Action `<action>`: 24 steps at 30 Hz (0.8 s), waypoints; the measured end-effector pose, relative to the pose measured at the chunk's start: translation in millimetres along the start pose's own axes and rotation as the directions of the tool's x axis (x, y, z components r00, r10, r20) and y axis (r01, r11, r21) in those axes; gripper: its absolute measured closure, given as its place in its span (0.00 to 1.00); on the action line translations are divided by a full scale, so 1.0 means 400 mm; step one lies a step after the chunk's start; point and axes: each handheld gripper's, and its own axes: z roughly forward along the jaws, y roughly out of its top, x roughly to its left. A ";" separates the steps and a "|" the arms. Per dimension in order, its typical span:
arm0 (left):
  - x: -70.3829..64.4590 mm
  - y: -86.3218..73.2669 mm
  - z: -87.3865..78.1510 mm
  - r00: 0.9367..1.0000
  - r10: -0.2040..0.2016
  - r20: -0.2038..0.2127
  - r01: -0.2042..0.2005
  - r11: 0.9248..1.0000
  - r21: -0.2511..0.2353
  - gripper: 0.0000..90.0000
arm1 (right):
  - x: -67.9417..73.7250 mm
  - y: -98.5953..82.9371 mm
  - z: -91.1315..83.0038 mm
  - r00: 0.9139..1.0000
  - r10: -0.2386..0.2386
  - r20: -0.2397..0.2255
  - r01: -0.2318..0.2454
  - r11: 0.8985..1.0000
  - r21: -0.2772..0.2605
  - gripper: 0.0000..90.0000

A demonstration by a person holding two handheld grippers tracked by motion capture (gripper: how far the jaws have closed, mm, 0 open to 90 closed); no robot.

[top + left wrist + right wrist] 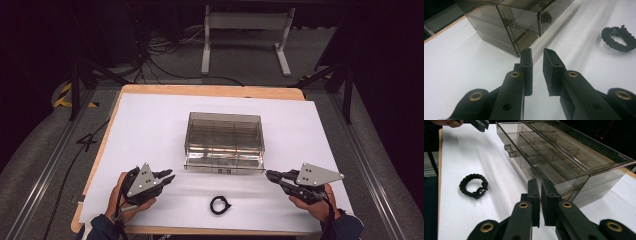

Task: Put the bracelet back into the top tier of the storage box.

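1. The table (150, 120), a pale wooden top under a white sheet, carries everything; the things sit toward the near edge, within the person's reach.
2. The smoky clear plastic organiser box (224, 140) stands at the table's middle. Its shallow, divided drawer (534, 157) is pulled out toward the near edge, probably so that something can be dropped in. The compartments look empty.
3. The left gripper (169, 177) rests near the near-left corner. Its jaws stand a little apart, holding nothing, and point at the box.
4. The right gripper (270, 175) lies near the near-right corner, just beside the drawer's right end. Its jaws are almost closed, empty.
5. The black braided cord bracelet (220, 205) lies flat by the near edge, between the grippers, untouched.
6. No readable writing or brand shows anywhere.
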 end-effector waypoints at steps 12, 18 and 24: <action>-0.008 -0.041 -0.014 1.000 -0.013 0.003 0.013 0.999 0.033 0.84 | 0.036 0.013 0.026 0.999 -0.028 -0.041 0.029 1.000 0.012 0.96; -0.010 -0.064 -0.021 1.000 -0.024 0.008 0.024 0.999 0.041 0.83 | 0.067 0.017 0.054 0.995 -0.047 -0.084 0.050 0.998 0.031 0.96; -0.010 -0.082 -0.026 0.999 -0.035 0.018 0.035 0.999 0.040 0.80 | 0.095 0.016 0.084 0.990 -0.069 -0.125 0.075 0.996 0.051 0.96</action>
